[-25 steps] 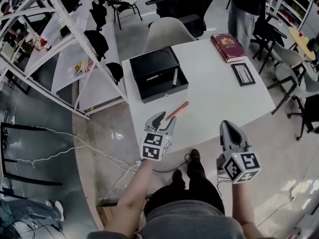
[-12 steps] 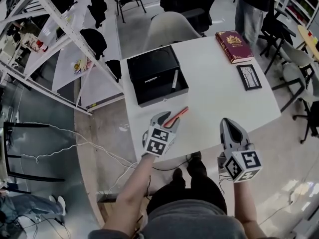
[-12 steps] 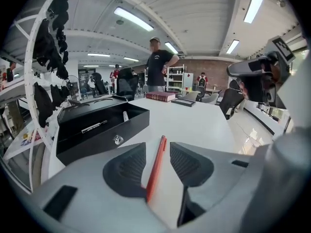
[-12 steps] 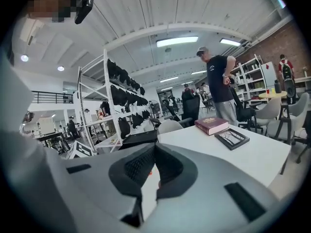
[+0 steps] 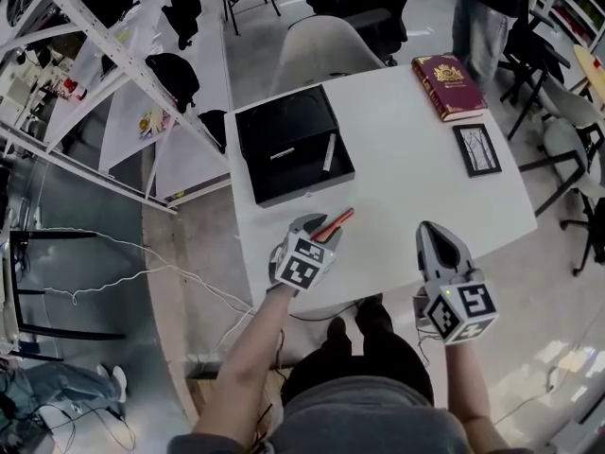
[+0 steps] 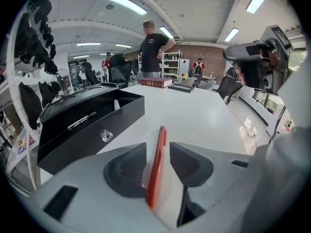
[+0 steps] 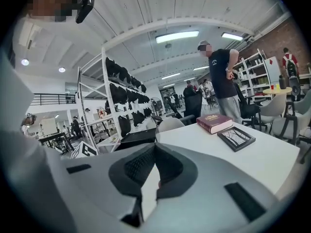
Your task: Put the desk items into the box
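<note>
Straddling the red pen (image 6: pixel 156 164) on the bench (image 5: pixel 416 178), the left tool (image 5: pixel 317 225) stood unclenched, pen lengthwise between its jaws, black box (image 5: pixel 307 183) ahead-left; the right tool (image 5: pixel 436 236) sat clenched, empty.

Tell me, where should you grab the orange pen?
Probably its near end, from the person's side, one jaw each side: the orange pen lies flat on the table, thin, pointing away. The left gripper straddles it, jaws apart.
</note>
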